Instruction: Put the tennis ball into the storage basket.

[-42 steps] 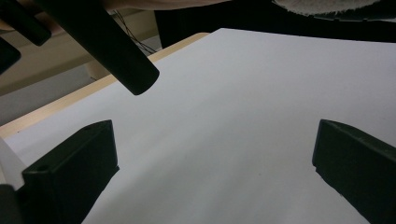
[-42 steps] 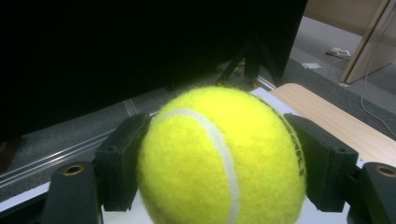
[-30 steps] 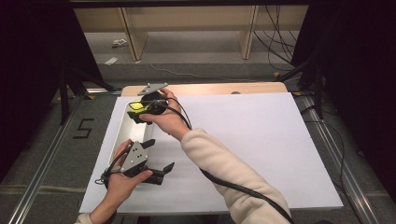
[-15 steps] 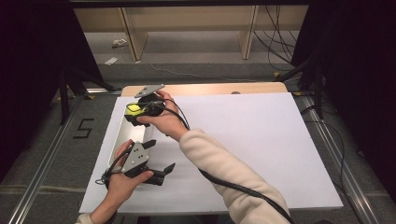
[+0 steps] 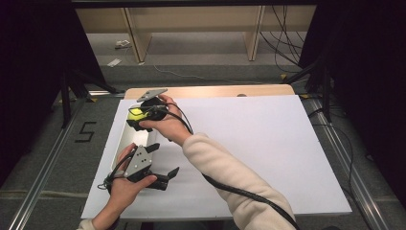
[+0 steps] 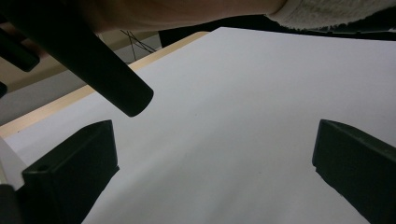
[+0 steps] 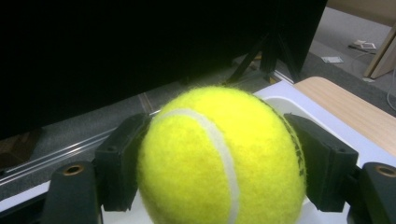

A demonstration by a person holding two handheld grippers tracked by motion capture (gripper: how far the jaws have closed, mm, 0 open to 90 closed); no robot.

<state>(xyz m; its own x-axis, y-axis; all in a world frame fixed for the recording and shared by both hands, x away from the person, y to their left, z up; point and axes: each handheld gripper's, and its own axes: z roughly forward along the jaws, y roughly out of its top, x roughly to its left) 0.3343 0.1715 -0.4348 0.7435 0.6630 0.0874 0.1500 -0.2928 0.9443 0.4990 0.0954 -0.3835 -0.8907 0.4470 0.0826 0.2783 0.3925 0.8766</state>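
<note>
A yellow tennis ball (image 5: 134, 113) (image 7: 219, 158) sits between the jaws of my right gripper (image 5: 136, 118), which is shut on it. Black pads (image 7: 125, 163) press against both sides of the ball. The ball hangs just above the far end of a shallow white tray (image 5: 127, 140) (image 7: 289, 100) at the table's left side. My left gripper (image 5: 165, 159) (image 6: 212, 158) rests low over the white table sheet near the front left, jaws wide apart with nothing between them.
A white sheet (image 5: 249, 143) covers the table, with a wooden strip (image 5: 215, 91) bare along the far edge. The person's right forearm (image 5: 225, 167) (image 6: 187, 14) crosses above the left gripper. Wooden shelving legs and cables stand on the floor beyond.
My right gripper has carried the ball slightly left and nearer, over the tray. The left gripper has stayed put.
</note>
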